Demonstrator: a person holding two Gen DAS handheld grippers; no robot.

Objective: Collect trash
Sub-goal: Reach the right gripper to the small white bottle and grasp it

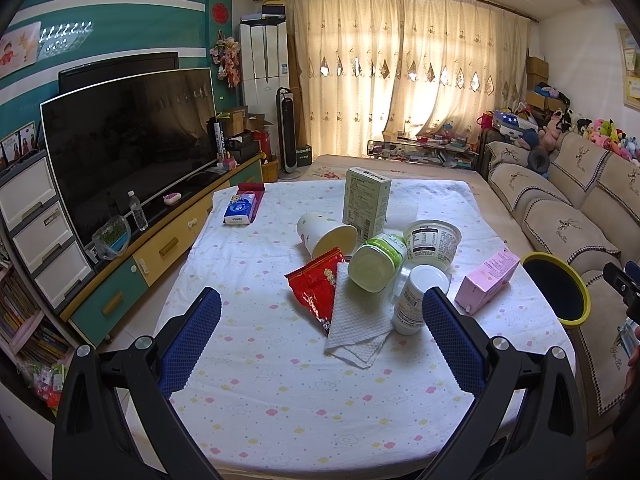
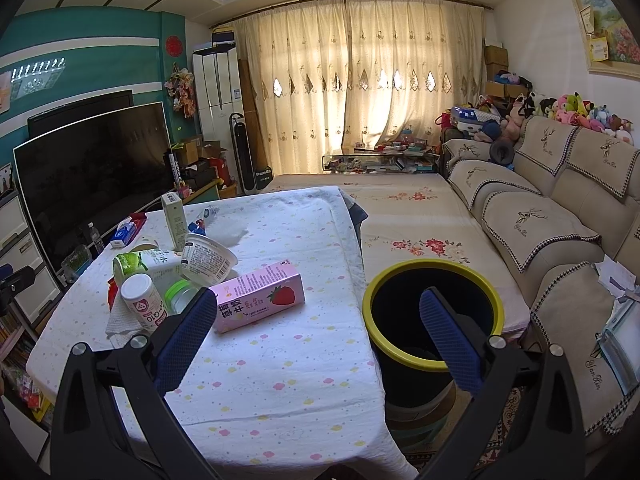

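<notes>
Eight or so bits of trash sit on the desk w/ the dotted cloth, none visibly collected yet; the bin, black w/ a yellow rim, stands on the floor just beside the desk's right edge, and what little of its inside shows looks dark, contents can't tell. So by my read the task is at the start, everything left to do.

Both grippers empty. Left gripper: fingers spread wide, gripping nothing, hovering above the near side of the pile. Right gripper: fingers also wide apart, nothing between them, one finger over the desk edge, the other over the bin mouth.

Pile, approx. mid-desk:
- red snack wrapper, flat, long axis running near-to-far, partly on a white paper towel.
- green-capped jar on its side, base toward the left cam, cap end pointing away.
- white bottle lying down, long axis roughly near-far, touching the towel.
- paper cup tipped over, mouth facing the left cam & to the right.
- white tub tilted, behind the jar.
- green box upright, behind the cup.
- pink strawberry milk carton lying flat, apart from the pile, nearest the bin; long axis runs left-right across the right view, slightly angled.

Blue tissue pack at the far left corner, prob. not trash.

Carton looks the easiest first pick for the right gripper: grip across its short side.
</notes>
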